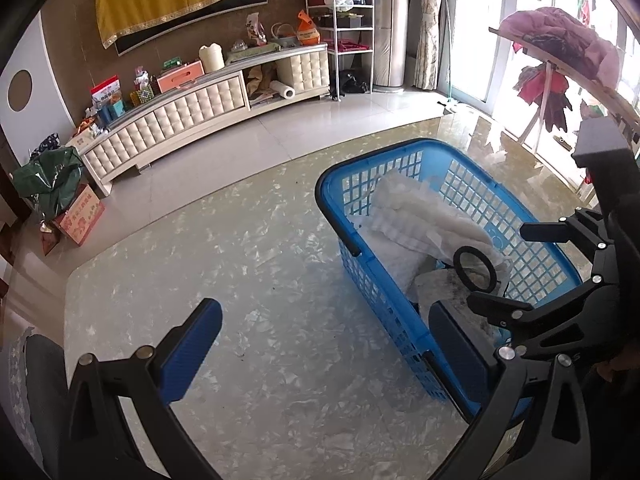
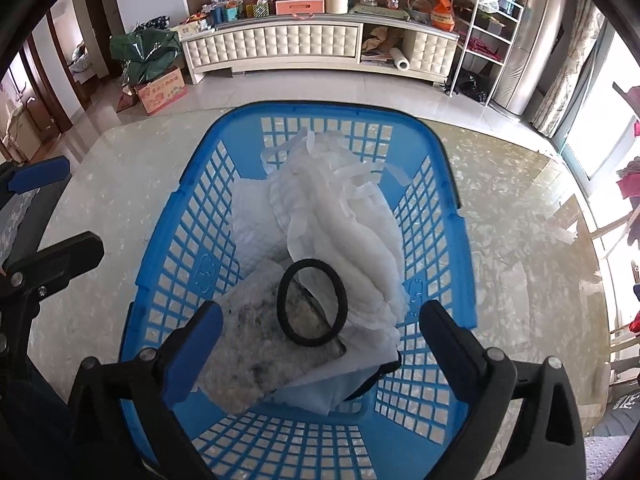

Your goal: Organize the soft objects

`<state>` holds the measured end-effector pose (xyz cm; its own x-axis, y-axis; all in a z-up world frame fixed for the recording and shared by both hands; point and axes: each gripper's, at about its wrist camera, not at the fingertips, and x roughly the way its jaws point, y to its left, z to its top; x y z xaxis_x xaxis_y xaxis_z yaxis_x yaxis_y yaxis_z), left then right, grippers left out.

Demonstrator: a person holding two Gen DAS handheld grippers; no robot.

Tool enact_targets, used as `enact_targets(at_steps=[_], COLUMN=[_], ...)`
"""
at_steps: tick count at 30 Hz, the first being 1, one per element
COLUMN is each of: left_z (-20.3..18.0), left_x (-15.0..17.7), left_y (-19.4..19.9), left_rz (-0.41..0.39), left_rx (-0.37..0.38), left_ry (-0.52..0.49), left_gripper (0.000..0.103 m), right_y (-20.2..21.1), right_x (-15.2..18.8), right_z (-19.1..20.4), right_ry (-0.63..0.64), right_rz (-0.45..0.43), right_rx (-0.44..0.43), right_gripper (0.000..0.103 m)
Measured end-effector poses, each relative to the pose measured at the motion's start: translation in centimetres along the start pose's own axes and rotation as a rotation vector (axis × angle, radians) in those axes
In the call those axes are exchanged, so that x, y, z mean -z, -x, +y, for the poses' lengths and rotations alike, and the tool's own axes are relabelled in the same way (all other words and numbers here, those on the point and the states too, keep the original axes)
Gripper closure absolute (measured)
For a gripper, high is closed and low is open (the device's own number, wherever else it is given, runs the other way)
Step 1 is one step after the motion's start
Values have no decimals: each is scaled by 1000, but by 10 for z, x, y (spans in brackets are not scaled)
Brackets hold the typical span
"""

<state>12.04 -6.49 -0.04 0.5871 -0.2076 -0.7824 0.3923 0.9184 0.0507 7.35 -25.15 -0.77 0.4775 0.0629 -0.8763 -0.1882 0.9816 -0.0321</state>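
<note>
Blue lattice basket sits on the pale marbled bench, filling the centre of the right wrist view and the right half of the left wrist view.

Inside the basket: a heap of white padded cloths piled from the far end toward the middle; a grey speckled pad in the lower centre of the frame, leaning on the heap; a pale blue sheet under it. A black hair tie lies loose on top, half on the grey pad, half on the white heap. In the left wrist view the same tie shows at right of centre.

Right gripper hangs over the near end of the basket, jaws spread wide to either side of the grey pad, pressing on nothing; the tie lies just beyond the fingertips.

Left gripper is over the bench beside the basket, jaws wide and empty. Its right finger seems to overlap the basket's near wall; contact unclear.

Background: a cream quilted cabinet along the far wall.
</note>
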Motion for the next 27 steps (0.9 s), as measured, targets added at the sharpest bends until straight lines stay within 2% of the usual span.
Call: enact_targets(at_steps=[4,13,19,27], left_z=[-1,-1,-8,-13], left_x=[3,12,22,36], left_y=[7,16,36,69], left_rz=[-22,-56,-109,-227], left_rx=[2,-4,6,4], left_ry=[-5,13,-2,10], left_gripper=[0,0,0,0], right_y=[13,37,60,94], right_x=[7,21,28,36], right_z=[-3,-6,3,16], right_ry=[-14,-63,-85,-101], right_rz=[-24,-95,-174,-299], right_rx=[4,-14,-1,26], right_gripper=[1,0,0,0])
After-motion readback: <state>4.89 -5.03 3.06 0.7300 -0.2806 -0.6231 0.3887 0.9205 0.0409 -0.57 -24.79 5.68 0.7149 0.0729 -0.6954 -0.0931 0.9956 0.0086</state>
